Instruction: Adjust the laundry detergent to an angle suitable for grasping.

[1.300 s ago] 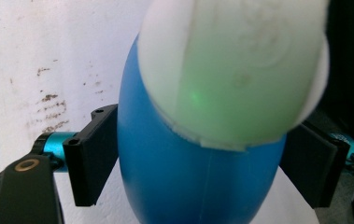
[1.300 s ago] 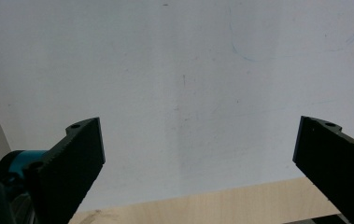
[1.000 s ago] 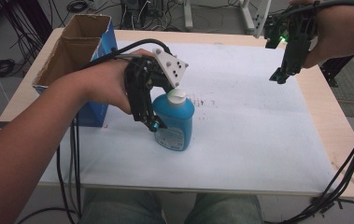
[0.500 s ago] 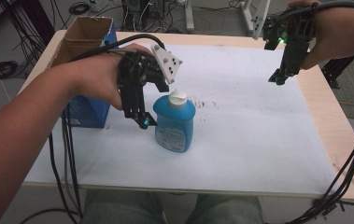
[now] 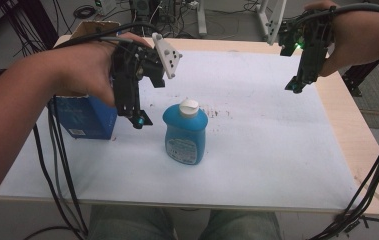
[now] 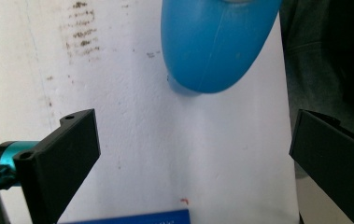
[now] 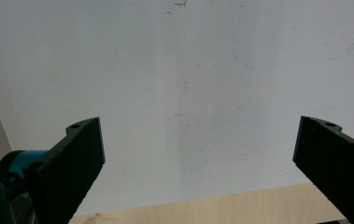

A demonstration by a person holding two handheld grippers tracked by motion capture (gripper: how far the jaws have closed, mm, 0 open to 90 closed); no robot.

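- A person's legs in grey trousers (image 5: 184,225) sit at the near edge of the bench (image 5: 357,130), and dark cables (image 5: 57,170) hang down on both sides.
- A white sheet (image 5: 277,140) covers most of the light wooden bench; faint brown smudges (image 5: 217,111) mark it near the middle.
- A blue plastic bottle (image 5: 185,132) with a white cap (image 5: 189,105) stands upright on the sheet, a little left of centre, its label facing the person.
- In the left gripper view the bottle's (image 6: 219,42) rounded blue body shows ahead of the jaws and apart from them.
- The left gripper (image 5: 136,117) hangs just beside the bottle on its left, raised off the sheet and not touching it; its jaws stand wide apart with nothing between them, and a grey three-cornered plate (image 5: 167,54) sits on top.
- A blue box (image 5: 84,116) stands at the left edge of the sheet, partly behind the left hand (image 5: 84,70).
- A brown cardboard box (image 5: 94,27) shows beyond it at the bench's far left corner.
- The right gripper (image 5: 297,85) is held above the far right part of the sheet, well apart from the bottle; in the right gripper view its jaws are spread wide over bare sheet (image 7: 188,93), empty.
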